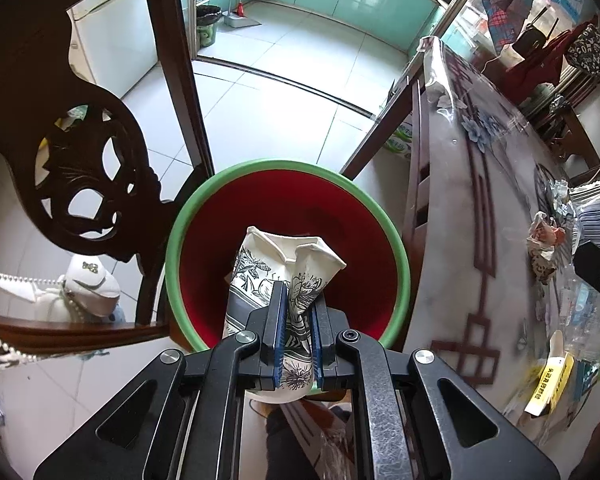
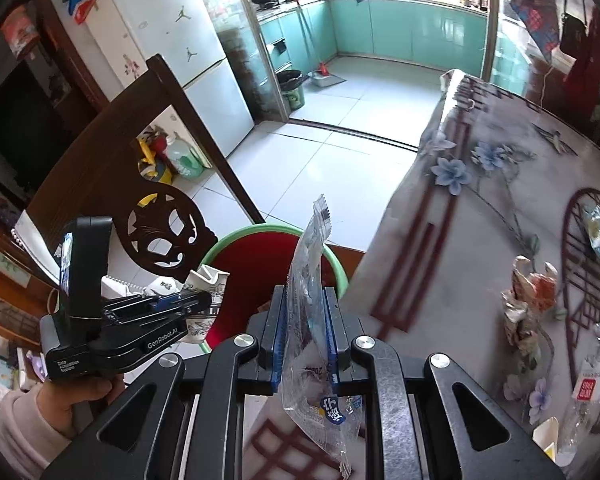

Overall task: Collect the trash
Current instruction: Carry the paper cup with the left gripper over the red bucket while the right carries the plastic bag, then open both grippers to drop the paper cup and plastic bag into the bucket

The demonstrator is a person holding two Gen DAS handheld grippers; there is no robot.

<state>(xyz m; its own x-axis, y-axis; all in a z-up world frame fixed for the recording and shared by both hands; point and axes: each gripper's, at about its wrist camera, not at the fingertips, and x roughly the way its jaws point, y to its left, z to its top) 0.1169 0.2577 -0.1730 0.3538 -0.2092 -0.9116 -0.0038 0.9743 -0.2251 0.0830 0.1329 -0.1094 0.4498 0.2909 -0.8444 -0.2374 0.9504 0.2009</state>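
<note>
- Nearest the left wrist camera, left gripper (image 1: 296,312) was clamped tight on a crushed paper cup (image 1: 278,268), printed with dark botanical drawings, held directly over the mouth of the red bin (image 1: 288,200) with its green rim
- Right gripper (image 2: 305,320) was closed on a clear plastic wrapper (image 2: 312,280), which stood up between the pads and hung below them; it sat just short of the bin's rim
- Only the right wrist view showed the person's hand (image 2: 76,396) on the left tool, and the fridge (image 2: 172,40)
- Only the left view looked straight down into the bin
- Bin stood wedged between carved wooden chair (image 1: 80,152) and table (image 1: 480,240) edge; open tiled floor (image 1: 280,92) beyond
- More crumpled wrappers (image 2: 528,292) lay on the tabletop, near its edge
</note>
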